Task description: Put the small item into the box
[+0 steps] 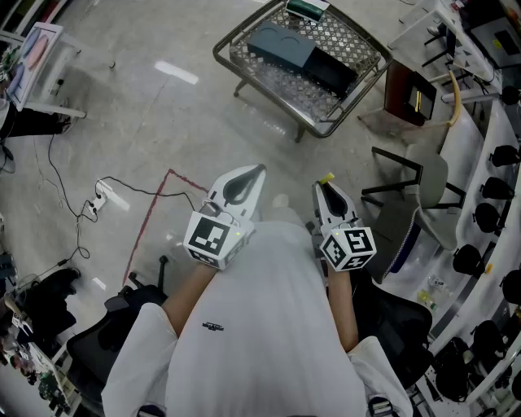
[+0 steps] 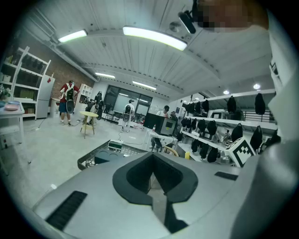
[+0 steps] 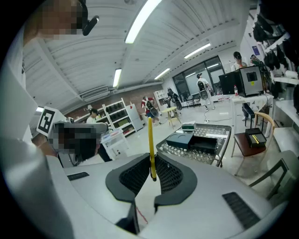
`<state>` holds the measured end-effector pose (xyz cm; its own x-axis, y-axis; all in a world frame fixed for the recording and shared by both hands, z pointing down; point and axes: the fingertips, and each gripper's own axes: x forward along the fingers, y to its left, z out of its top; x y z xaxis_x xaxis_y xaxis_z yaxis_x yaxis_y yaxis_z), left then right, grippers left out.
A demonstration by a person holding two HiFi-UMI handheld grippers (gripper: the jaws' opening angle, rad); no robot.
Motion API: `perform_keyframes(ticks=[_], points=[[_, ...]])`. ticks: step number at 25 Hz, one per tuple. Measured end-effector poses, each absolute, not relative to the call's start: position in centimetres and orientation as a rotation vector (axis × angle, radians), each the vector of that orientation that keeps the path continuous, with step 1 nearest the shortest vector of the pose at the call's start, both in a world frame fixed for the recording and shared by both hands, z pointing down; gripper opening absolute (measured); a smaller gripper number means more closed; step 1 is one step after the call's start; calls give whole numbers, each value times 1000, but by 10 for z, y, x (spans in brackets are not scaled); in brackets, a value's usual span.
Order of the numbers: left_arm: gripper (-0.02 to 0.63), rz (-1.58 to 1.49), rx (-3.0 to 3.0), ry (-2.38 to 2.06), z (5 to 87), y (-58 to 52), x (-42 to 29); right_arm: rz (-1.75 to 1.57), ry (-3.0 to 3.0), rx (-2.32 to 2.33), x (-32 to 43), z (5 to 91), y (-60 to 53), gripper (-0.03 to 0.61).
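Note:
A thin yellow stick (image 3: 150, 144) stands upright between the jaws of my right gripper (image 3: 152, 173), which is shut on it. In the head view its yellow tip (image 1: 326, 177) pokes out past the right gripper (image 1: 325, 187), held close to my chest. My left gripper (image 1: 256, 172) is beside it, jaws together with nothing between them (image 2: 152, 181). Far ahead on the floor stands a wire basket (image 1: 236, 32). It holds a dark teal box (image 1: 281, 45), a black box (image 1: 330, 72) and a small green box (image 1: 308, 8). The right gripper view shows the same basket (image 3: 224, 144).
A grey chair (image 1: 430, 181) and a small brown-topped stand (image 1: 409, 91) are at the right, near shelves of black headgear (image 1: 488, 216). A power strip with cables (image 1: 104, 195) and a red floor line (image 1: 153, 213) lie at the left. A black office chair (image 1: 102, 346) sits at my left, and people (image 2: 69, 95) stand far off.

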<state>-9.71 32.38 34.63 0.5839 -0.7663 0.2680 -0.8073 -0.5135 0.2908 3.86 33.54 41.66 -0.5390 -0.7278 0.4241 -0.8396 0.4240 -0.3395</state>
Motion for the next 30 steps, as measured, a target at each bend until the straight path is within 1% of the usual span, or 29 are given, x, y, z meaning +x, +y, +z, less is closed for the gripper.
perform_keyframes(ticks=[5,12,20,30], points=[[0,147,2466,-1263,326,331,-56,669,-2542,1364,55,383,332,37],[1,175,2492,-1264,323,341,-14,595,-2615,1409,89,360,332,35],[2,185,2506,-1285,324,339,16,609,-2627,1462,122,360,331,37],[2,233,2497,-1242,335,325,44,617,-2633,1446,141,370,317,36]])
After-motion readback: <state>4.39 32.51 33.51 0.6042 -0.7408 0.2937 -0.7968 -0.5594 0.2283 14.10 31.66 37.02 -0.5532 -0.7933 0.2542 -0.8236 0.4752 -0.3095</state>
